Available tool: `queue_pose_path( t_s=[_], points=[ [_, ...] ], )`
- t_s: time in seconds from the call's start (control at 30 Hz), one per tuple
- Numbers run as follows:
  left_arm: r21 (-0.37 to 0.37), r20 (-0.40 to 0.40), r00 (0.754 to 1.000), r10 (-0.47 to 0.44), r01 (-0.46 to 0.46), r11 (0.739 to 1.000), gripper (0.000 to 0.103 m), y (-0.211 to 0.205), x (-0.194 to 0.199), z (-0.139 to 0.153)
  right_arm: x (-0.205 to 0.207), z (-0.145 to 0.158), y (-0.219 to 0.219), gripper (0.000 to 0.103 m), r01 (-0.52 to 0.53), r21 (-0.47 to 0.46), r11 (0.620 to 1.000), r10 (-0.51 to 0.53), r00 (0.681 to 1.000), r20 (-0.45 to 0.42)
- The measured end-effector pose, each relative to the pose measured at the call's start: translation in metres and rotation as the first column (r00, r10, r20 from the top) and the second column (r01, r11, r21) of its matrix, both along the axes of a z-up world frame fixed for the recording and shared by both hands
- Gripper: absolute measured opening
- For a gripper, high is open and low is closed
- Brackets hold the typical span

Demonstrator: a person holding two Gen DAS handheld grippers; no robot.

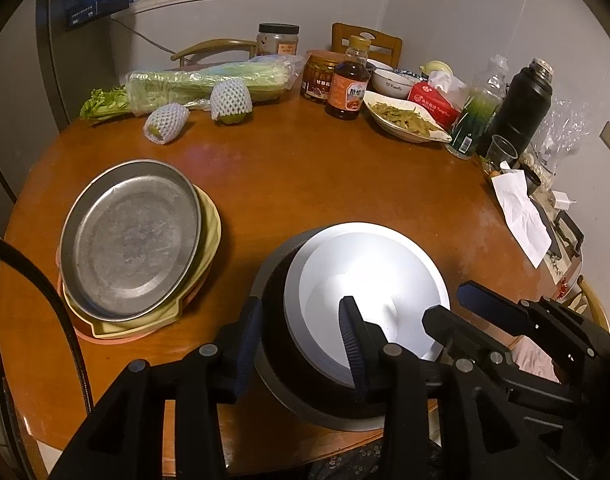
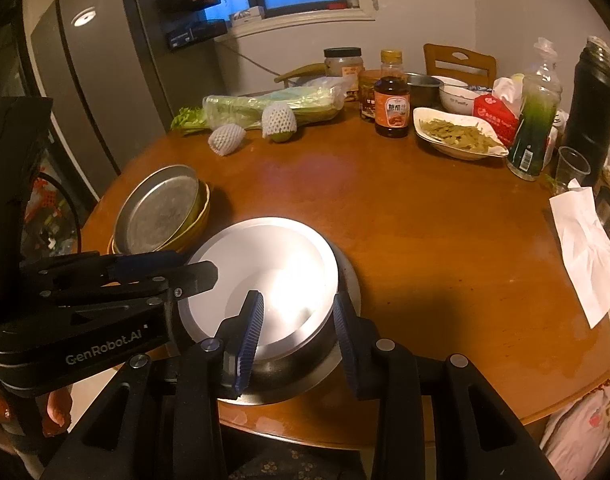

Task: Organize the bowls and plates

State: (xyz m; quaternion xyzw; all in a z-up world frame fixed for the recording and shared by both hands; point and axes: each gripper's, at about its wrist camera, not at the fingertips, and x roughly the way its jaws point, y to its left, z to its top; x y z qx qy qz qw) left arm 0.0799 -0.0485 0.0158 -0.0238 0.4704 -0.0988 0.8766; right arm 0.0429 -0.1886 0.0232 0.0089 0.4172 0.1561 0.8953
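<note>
In the left wrist view, a stack of plates point(image 1: 137, 240) is seen at the left of the tabletop point(image 1: 305, 184): a metal plate on top, a yellow one under it and a pinkish one at the bottom, three in all as far as can be counted. At lower centre a white bowl point(image 1: 369, 288) is nested in a dark metal bowl point(image 1: 277, 320). The left tool point(image 1: 301, 344) is seen straddling their near rim, one finger outside, one inside; whether the pads press cannot be told. The right tool point(image 1: 465, 304) is seen at the bowls' right edge.

In the right wrist view, the right tool point(image 2: 297, 328) is placed astride the rim likewise, contact unclear, and the left tool point(image 2: 185, 268) lies at the left rim. Two nested bowls and one plate stack are counted. A dish of food point(image 2: 457, 136) and two bowls behind it are left unsorted at upper right, so the task is judged well along, not finished.
</note>
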Motion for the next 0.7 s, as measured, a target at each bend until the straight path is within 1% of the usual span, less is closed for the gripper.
queue_pose_path(
  t_s=[0.07, 0.1, 0.23, 0.4, 0.47, 0.57, 0.7],
  points=[
    [-0.004, 0.007, 1.0, 0.009, -0.009, 1.0, 0.041, 0.002, -0.001, 0.002, 0.0, 0.001, -0.002, 0.041, 0.008, 0.005, 1.0, -0.008, 1.0, 0.001],
    [-0.007, 0.013, 1.0, 0.013, -0.013, 1.0, 0.043, 0.003, -0.002, 0.003, 0.001, 0.001, -0.002, 0.044, 0.01, 0.008, 1.0, -0.01, 1.0, 0.001],
    [-0.012, 0.021, 1.0, 0.019, -0.019, 1.0, 0.047, 0.006, -0.003, 0.005, 0.002, 0.001, -0.006, 0.046, 0.023, 0.021, 1.0, -0.023, 1.0, -0.001],
    [-0.032, 0.007, 1.0, 0.023, -0.022, 0.999, 0.05, 0.01, -0.002, 0.002, 0.005, -0.002, -0.01, 0.051, 0.04, 0.041, 0.998, -0.039, 0.999, -0.018],
    [-0.031, 0.001, 1.0, 0.021, -0.021, 0.999, 0.051, 0.011, -0.002, 0.0, 0.007, -0.004, -0.011, 0.051, 0.044, 0.05, 0.998, -0.042, 0.999, -0.028],
    [-0.05, -0.013, 1.0, 0.015, -0.016, 0.999, 0.053, 0.012, -0.001, -0.003, 0.009, -0.007, -0.012, 0.053, 0.052, 0.055, 0.997, -0.05, 0.998, -0.045],
    [-0.05, -0.027, 0.999, 0.02, -0.021, 0.998, 0.055, 0.013, 0.002, -0.008, 0.013, -0.012, -0.012, 0.054, 0.06, 0.067, 0.996, -0.055, 0.996, -0.072]
  ],
)
